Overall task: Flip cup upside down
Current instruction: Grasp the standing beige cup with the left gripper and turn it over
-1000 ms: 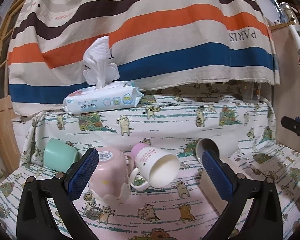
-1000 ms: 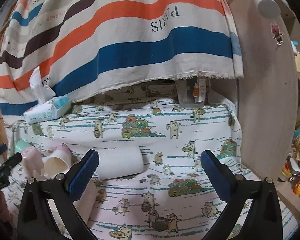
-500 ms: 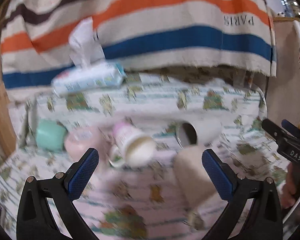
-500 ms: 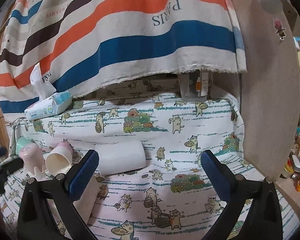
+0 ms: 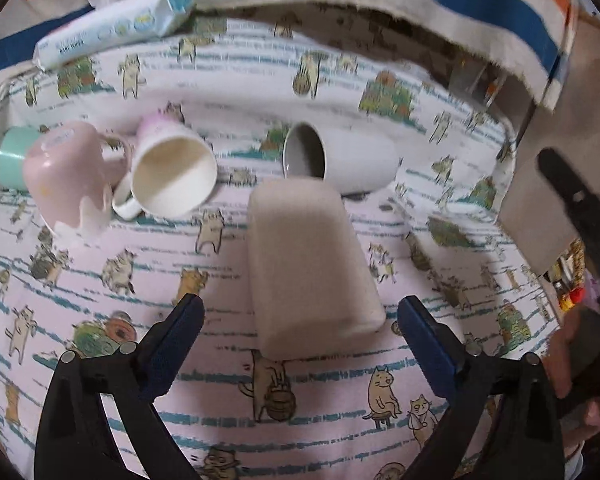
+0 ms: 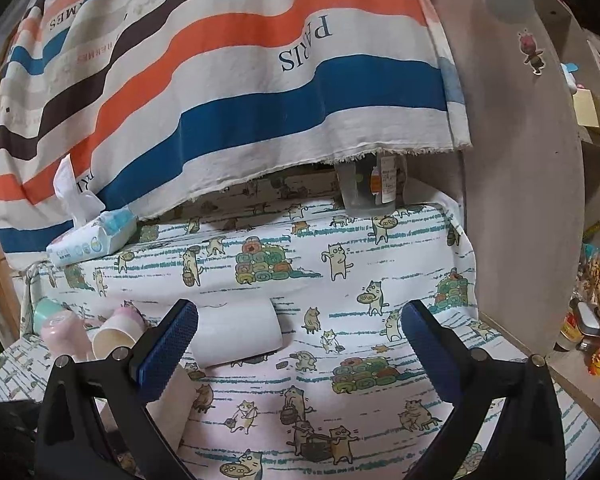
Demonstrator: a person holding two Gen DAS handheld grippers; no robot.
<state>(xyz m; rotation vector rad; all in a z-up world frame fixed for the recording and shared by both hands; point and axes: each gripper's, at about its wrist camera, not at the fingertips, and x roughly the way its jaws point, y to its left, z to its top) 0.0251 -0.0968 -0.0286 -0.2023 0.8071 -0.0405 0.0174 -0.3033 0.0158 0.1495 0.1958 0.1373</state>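
Cat-print cloth covers the surface (image 5: 100, 280), mugs tipped along its back. Left gripper (image 5: 300, 340) hangs with jaws released, straddling the beige cup (image 5: 308, 264) lying sideways, lined up for a flip. Right gripper (image 6: 300, 344) waits, jaws released, empty.

I see glossy ceramic-looking mugs (image 5: 172, 176), a matt beige cup (image 5: 308, 268), printed cloth (image 5: 260, 392) covering the bench, and ribbed blue pads (image 6: 168, 344) on my tool.
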